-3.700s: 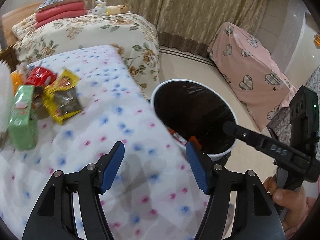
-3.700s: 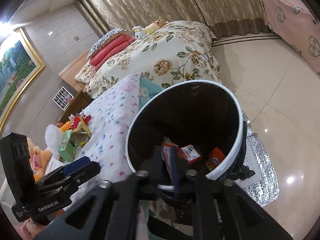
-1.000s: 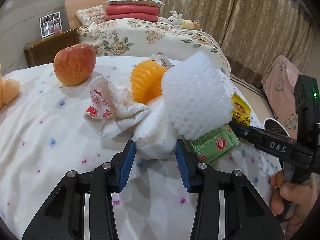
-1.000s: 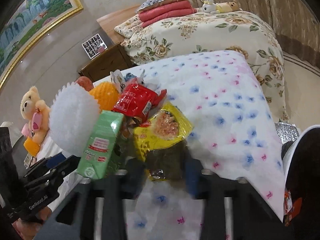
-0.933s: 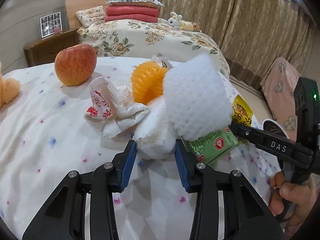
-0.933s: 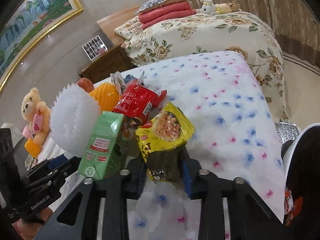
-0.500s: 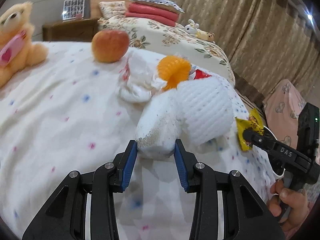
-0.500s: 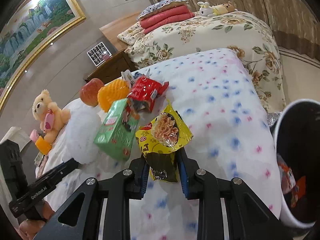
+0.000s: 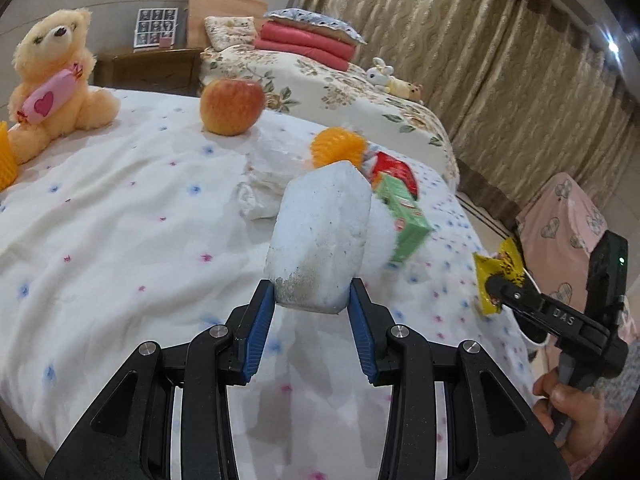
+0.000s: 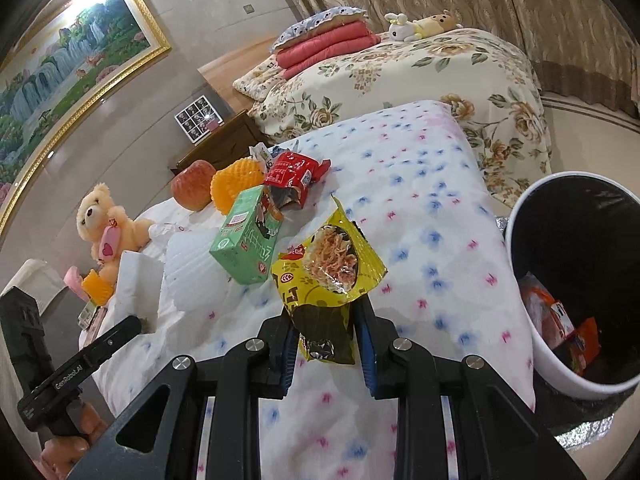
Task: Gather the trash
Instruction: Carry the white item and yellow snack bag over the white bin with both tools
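Observation:
My left gripper point(image 9: 312, 314) is shut on a crumpled white paper bag point(image 9: 320, 236) and holds it above the dotted bedspread. It also shows in the right wrist view point(image 10: 136, 292). My right gripper point(image 10: 326, 340) is shut on a yellow snack wrapper point(image 10: 328, 272), lifted above the bed; the wrapper also shows in the left wrist view point(image 9: 496, 276). A white bin with a black liner point(image 10: 572, 240) stands at the right with several wrappers inside. On the bed lie a green carton point(image 10: 246, 240), a red wrapper point(image 10: 294, 178), white foam netting point(image 10: 192, 272) and crumpled white paper point(image 9: 268, 184).
An apple point(image 9: 232, 106), an orange foam net point(image 9: 338, 146) and a teddy bear point(image 9: 52, 80) sit on the bed. A second bed with a floral cover point(image 10: 400, 80) stands behind. A pink covered seat point(image 9: 560, 224) is at the right by the curtains.
Both grippers have lifted their loads off the bed. The left one raised the white bag away from the pile; the right one carried the yellow wrapper closer to the bin.

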Available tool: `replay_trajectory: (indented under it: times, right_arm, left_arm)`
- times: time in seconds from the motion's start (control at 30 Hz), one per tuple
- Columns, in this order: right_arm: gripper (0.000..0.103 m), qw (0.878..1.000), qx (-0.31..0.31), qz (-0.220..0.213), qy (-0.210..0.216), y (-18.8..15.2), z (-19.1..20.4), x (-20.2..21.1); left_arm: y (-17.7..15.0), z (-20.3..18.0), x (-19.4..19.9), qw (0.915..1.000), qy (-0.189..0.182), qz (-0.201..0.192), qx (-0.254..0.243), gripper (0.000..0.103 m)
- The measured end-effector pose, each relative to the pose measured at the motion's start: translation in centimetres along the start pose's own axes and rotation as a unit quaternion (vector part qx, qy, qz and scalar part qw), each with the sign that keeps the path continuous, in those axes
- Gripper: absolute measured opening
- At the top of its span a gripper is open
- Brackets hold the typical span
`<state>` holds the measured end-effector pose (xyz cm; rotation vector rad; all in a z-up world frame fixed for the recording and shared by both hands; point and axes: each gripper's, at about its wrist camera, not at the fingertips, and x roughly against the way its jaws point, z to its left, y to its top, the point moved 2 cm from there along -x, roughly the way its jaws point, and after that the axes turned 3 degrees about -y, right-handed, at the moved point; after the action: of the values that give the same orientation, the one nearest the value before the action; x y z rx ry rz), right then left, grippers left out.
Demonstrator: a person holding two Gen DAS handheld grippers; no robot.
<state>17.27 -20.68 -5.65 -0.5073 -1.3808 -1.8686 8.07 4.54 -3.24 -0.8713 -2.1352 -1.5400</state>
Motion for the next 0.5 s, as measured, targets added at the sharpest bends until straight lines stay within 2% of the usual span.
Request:
replay_trajectory:
  times: [0.5]
  right_arm:
    - [0.027,0.999,-0.012,-0.017,-0.024,-0.9,-2.9,3.2]
  left_arm:
    - [-1.4,-7.4,-1.8,0.9948,-0.061,0.038,-0.072,0.037]
